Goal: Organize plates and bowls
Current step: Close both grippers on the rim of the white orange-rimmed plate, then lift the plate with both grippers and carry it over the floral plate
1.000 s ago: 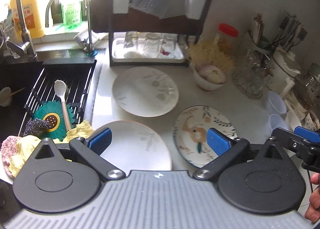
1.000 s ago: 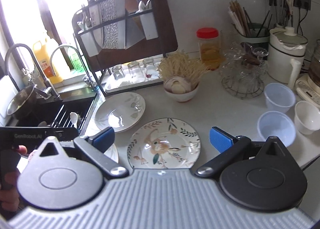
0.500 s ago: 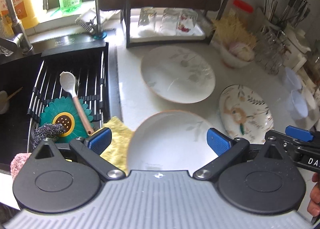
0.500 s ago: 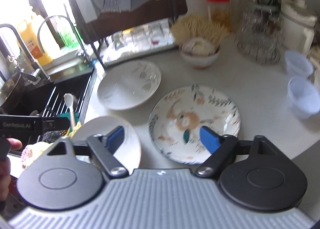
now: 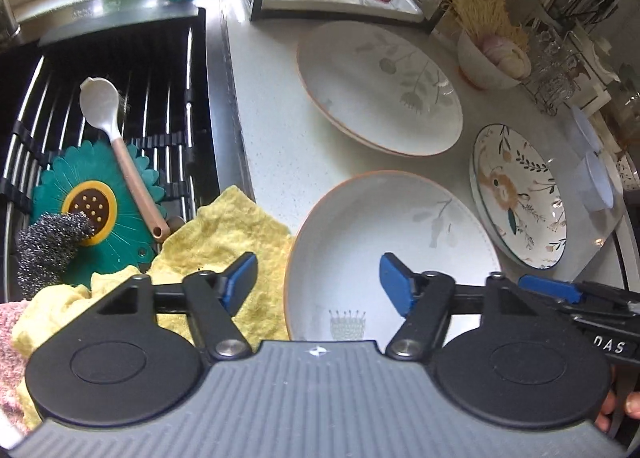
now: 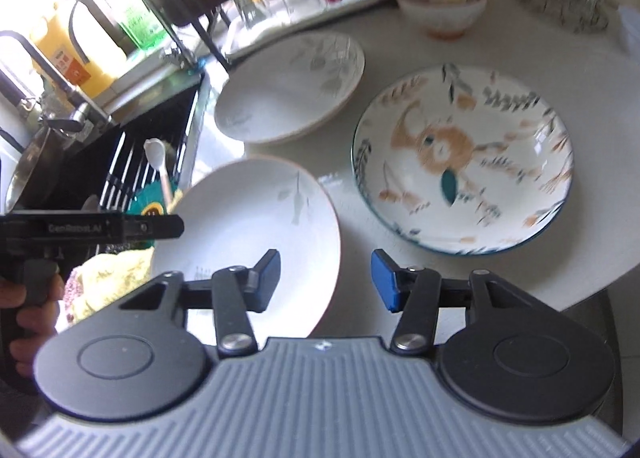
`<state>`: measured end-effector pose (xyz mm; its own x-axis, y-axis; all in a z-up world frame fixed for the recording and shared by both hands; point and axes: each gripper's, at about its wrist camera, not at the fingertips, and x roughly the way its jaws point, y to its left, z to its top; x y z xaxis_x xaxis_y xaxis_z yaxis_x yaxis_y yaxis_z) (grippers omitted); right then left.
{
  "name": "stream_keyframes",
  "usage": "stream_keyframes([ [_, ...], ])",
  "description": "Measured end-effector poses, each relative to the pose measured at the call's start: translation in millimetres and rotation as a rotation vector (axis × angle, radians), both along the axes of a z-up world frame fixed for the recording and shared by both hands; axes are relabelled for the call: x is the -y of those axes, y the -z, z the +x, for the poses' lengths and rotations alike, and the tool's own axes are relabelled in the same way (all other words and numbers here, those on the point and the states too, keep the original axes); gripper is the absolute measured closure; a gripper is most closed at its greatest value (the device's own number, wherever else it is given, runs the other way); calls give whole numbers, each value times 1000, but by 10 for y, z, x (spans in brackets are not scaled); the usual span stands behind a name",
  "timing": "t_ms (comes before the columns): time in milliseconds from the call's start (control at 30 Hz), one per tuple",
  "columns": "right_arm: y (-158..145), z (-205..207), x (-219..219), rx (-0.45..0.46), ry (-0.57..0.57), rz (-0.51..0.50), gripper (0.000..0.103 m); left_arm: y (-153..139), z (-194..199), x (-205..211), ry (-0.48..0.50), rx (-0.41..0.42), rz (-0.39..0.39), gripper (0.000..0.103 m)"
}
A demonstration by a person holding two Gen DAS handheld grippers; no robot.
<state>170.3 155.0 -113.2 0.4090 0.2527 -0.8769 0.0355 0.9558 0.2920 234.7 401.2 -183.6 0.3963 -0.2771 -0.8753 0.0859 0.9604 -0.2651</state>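
The white counter [image 5: 272, 129] carries three plates. The near white plate [image 5: 384, 225] lies at the counter's front edge beside a yellow cloth [image 5: 228, 225]. Its left rim sits between the left gripper [image 5: 318, 280] fingers, its right rim between those of the right gripper [image 6: 324, 278], marked "DAS". Both jaws have just been closing, the pads not yet touching the plate. The left gripper's body reads "GenRobot.AI".

Cloth [image 5: 224, 234] – left of near plate [image 5: 392, 234]
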Motion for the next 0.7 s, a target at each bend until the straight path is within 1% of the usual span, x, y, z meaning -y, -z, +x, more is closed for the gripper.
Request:
stream_keyframes([
  [33, 43, 14, -17, -12, -2, 6, 50, 44, 25, 0, 2, -15, 17, 40],
  [67, 77, 26, -35, -22, -2, 5, 50, 75, 44, 6, 6, -22, 40, 45],
  [100, 96, 33, -57, -26, -4, 1, 50, 94, 60, 2, 12, -23, 51, 48],
  [133, 108, 36, -66, -21, -7, -11, 50, 106, 78, -4, 13, -28, 50, 49],
  [200, 142, 72, -89, -28, -9, -41, 50, 131, 109, -16, 21, -43, 38, 56],
  [267, 184, 117, -71, -43, 3, -28, 50, 150, 144, -14, 39, -49, 33, 62],
  [300, 206, 129, -64, -48, 15, -16, 55, 158, 162, -10, 48, -52, 32, 65],
  [367, 258, 150, -43, -66, 37, 14, 57, 176, 199, -4, 62, -59, 32, 69],
  [433, 323, 171, -21, -84, 64, 36, 65, 190, 235, 12, 78, -71, 31, 75],
  [467, 329, 174, -12, -81, 73, 43, 73, 198, 248, 23, 84, -75, 42, 79],
  [567, 336, 183, 6, -82, 95, 66, 83, 198, 272, 42, 93, -83, 42, 83],
  [700, 323, 186, 6, -80, 111, 69, 83, 201, 279, 24, 86, -92, 33, 84],
])
